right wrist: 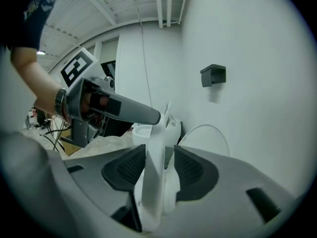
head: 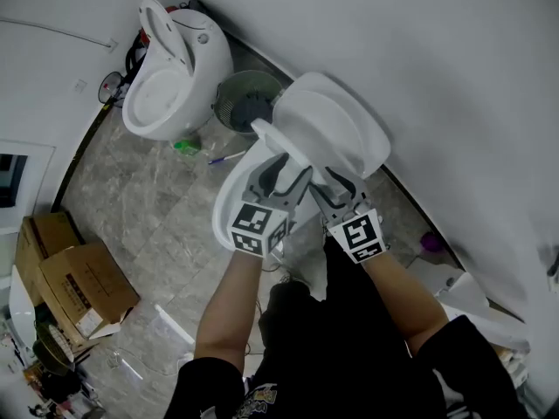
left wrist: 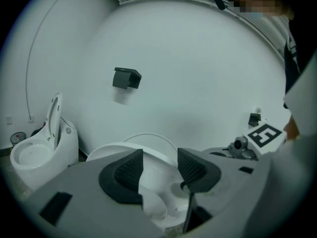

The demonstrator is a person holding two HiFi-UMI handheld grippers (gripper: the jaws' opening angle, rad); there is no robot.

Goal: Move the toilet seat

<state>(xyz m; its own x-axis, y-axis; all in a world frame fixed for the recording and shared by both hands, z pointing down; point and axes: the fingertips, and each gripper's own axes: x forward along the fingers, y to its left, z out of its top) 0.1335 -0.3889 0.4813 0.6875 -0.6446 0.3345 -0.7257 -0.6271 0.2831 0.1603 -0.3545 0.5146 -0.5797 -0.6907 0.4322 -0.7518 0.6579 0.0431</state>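
The near toilet (head: 234, 201) stands against the white wall, with its lid (head: 336, 129) raised. Its white seat (head: 278, 144) is tilted up, and I see it edge-on. In the right gripper view the seat's edge (right wrist: 154, 167) stands upright between the jaws of my right gripper (right wrist: 159, 165), close against the left pad with a gap to the right pad. My left gripper (left wrist: 160, 165) is open over the bowl (left wrist: 158, 202) with nothing between its pads. In the head view both grippers sit side by side at the seat, the left (head: 281, 177) and the right (head: 336, 186).
A second toilet (head: 175, 68) with its lid up stands farther along the wall, with a round bin (head: 246, 101) between the two. Cardboard boxes (head: 74, 278) lie on the stone floor at the left. A small black box (left wrist: 126, 78) is fixed on the wall.
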